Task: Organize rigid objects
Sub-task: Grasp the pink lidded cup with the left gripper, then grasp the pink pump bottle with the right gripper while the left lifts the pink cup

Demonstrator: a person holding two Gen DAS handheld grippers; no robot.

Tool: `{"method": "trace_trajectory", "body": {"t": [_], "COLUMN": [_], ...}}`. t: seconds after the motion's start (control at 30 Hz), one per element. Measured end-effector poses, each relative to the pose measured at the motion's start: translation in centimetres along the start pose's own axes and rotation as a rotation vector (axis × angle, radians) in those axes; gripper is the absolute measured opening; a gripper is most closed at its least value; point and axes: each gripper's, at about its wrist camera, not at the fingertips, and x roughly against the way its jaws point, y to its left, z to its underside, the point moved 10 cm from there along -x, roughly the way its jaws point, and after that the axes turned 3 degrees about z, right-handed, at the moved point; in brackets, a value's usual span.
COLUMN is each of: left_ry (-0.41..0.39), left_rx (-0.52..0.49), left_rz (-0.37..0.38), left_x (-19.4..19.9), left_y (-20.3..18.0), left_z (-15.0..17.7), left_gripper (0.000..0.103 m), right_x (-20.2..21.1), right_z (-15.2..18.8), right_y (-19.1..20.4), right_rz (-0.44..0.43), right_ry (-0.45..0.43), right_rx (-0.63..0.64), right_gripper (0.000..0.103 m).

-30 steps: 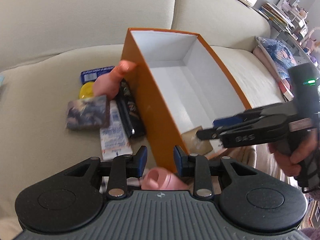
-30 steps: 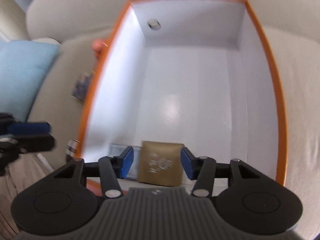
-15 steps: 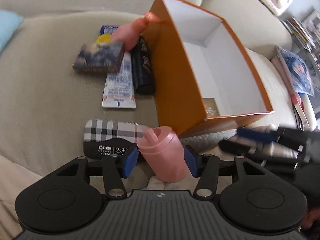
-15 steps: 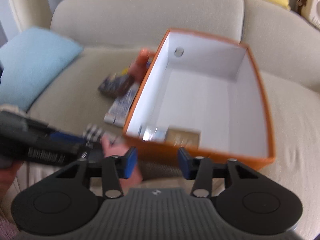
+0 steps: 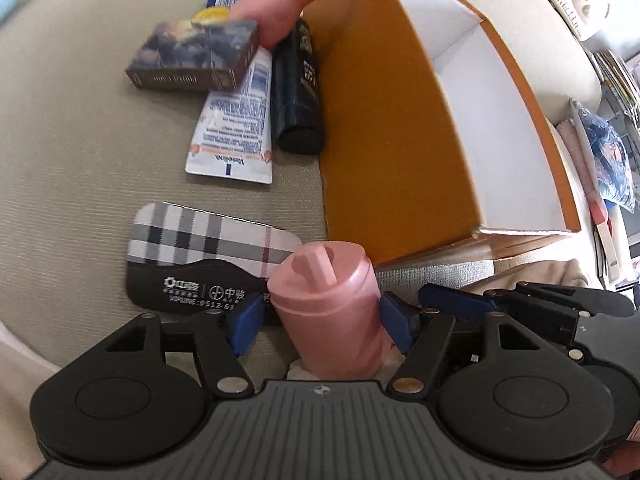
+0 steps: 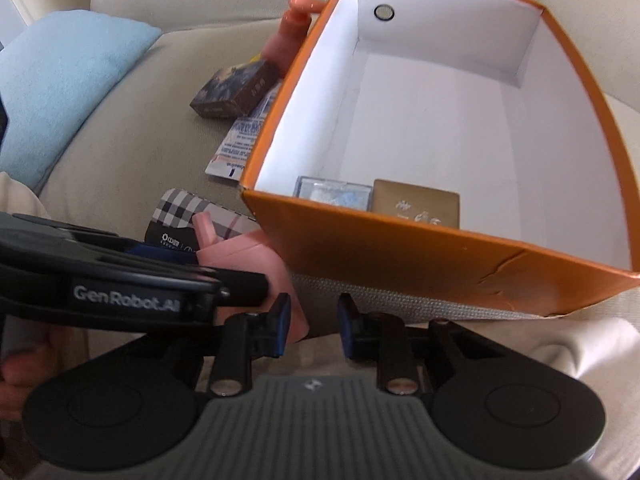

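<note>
A pink capped bottle (image 5: 324,304) stands on the sofa seat in front of the orange box (image 5: 392,140). My left gripper (image 5: 322,320) straddles it with opening jaws; the blue pads flank the bottle with slight gaps. The bottle (image 6: 248,256) and left gripper (image 6: 140,280) also show in the right wrist view. My right gripper (image 6: 312,320) hovers before the orange box's (image 6: 400,248) near wall, jaws closing, narrow and empty. Inside the box lie a gold box (image 6: 416,204) and a clear case (image 6: 332,194).
Left of the box lie a plaid case (image 5: 208,240), a white Vaseline tube (image 5: 236,136), a black tube (image 5: 298,92), a dark carton (image 5: 196,56) and a pink pump bottle (image 5: 280,12). A light blue cushion (image 6: 68,80) lies far left. The right gripper (image 5: 520,304) is close on the right.
My left gripper sank and widened around the pink bottle. My right gripper pulled back out of the orange box to its near wall and narrowed; the gold box stays inside.
</note>
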Motion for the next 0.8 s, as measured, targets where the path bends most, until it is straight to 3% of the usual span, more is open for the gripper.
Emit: {"method": "trace_trajectory", "body": {"t": [0.23,0.47,0.67,0.8], "left_ry": [0.007,-0.024,-0.123,-0.207], "left_rx": [-0.012,-0.055,-0.077,-0.089], "left_rz": [0.01,-0.018,-0.065,-0.114], "left_x": [-0.9,1.6,6.3,9.9], "left_y": [0.1,-0.4,-0.5,0.5], "left_z": [-0.2,-0.2,-1.0,-3.2], "left_gripper": [0.072,0.07,0.07,0.07], "right_x": [-1.6,-1.0,0.8,3.2], "right_z": [-0.1,0.0,-0.8,-1.9], "right_y": [-0.4,0.6,2.3,4.4], "right_rz": [0.008,-0.009,-0.061,-0.103], "right_ry": [0.034,0.028,-0.007,-0.048], "right_rx": [-0.002,0.033,0.046,0.076], "right_gripper": [0.024,0.024,0.024,0.024]}}
